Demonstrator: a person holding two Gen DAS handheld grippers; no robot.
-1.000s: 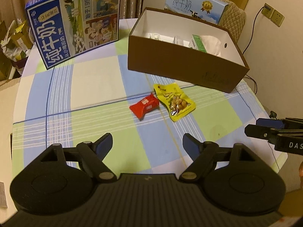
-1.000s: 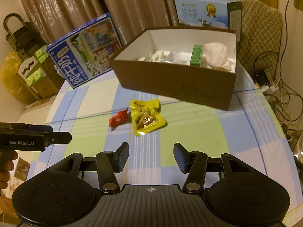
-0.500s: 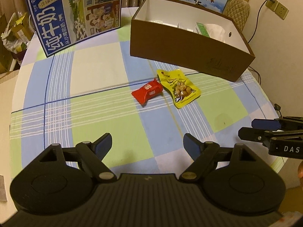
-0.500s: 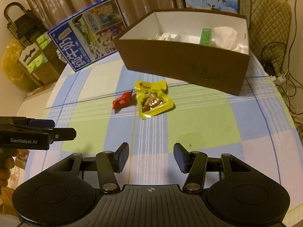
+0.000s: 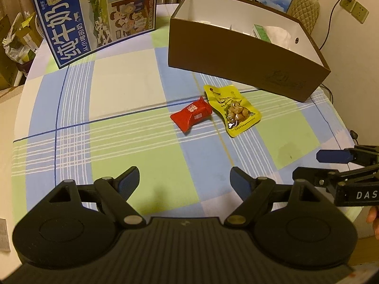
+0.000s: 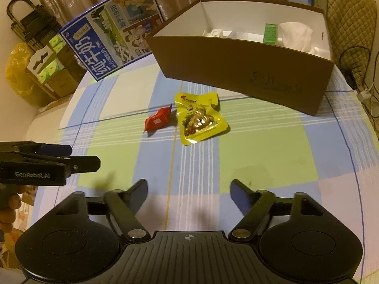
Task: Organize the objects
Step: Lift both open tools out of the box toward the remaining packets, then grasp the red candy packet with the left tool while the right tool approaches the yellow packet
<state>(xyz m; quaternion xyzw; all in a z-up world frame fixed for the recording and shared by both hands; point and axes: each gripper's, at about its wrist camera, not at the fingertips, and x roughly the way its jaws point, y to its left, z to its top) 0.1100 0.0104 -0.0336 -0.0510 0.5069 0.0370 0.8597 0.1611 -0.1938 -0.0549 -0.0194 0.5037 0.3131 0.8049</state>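
Both the left hand-held gripper [image 5: 184, 180] and right hand-held gripper [image 6: 188, 189] hover spread wide and empty. The red snack packet [image 5: 191, 116] and yellow snack pouch [image 5: 232, 109] lie touching on the bench [image 5: 132, 151] before the brown box [image 5: 246, 61]; next comes reaching to grasp one.

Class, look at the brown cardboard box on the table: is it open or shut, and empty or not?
Open and not empty. The brown box has no lid on top, and its white inside shows a green carton and white items.
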